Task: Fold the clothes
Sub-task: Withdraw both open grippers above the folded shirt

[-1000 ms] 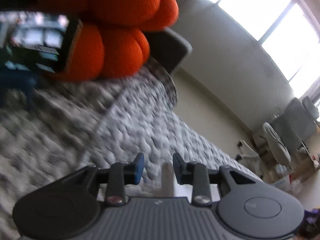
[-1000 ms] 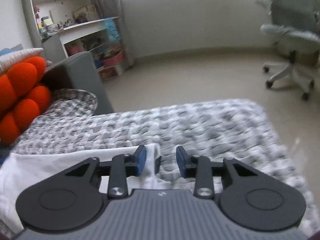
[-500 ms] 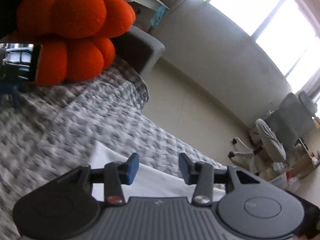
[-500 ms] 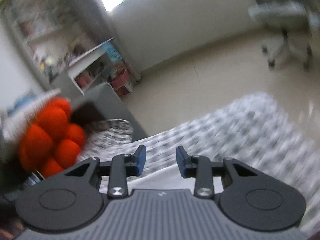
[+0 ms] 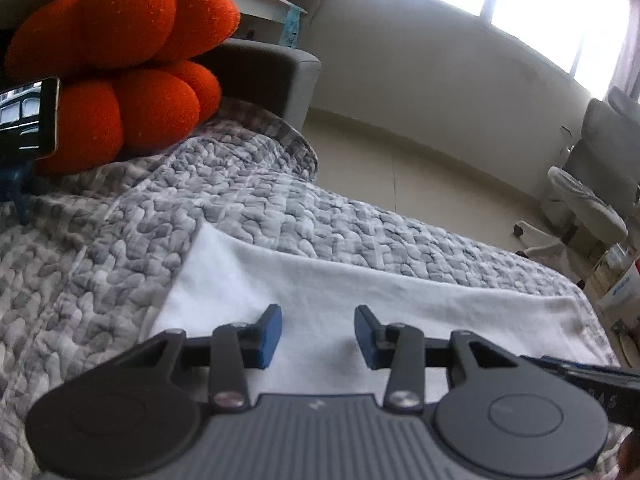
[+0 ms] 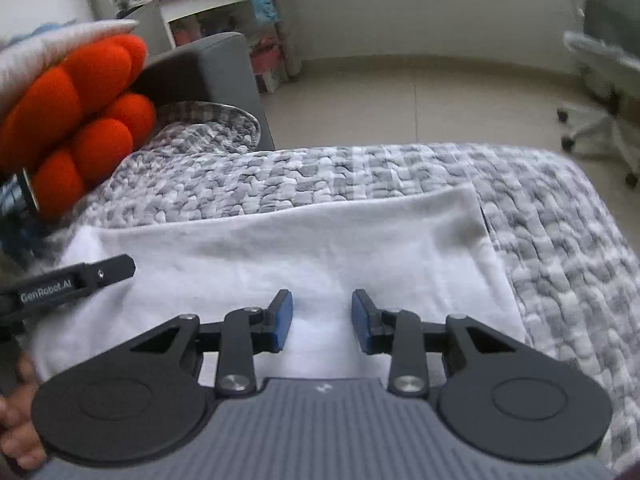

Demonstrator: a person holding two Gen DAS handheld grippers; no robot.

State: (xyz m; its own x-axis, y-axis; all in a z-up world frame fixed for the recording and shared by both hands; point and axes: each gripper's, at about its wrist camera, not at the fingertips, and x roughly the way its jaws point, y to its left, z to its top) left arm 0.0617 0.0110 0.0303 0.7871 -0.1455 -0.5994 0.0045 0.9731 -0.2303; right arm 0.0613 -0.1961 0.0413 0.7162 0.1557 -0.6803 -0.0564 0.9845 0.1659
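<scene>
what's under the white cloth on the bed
The white cloth lies flat on a grey-and-white quilted bedspread, which shows around its far and side edges. Whatever sits directly beneath the cloth is covered. Both grippers, left and right, are open above it.

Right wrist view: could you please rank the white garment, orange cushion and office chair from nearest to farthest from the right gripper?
1. White garment, directly beneath the right gripper.
2. Orange cushion, far left on the bed.
3. Office chair, far right, on the floor past the bed.
</scene>
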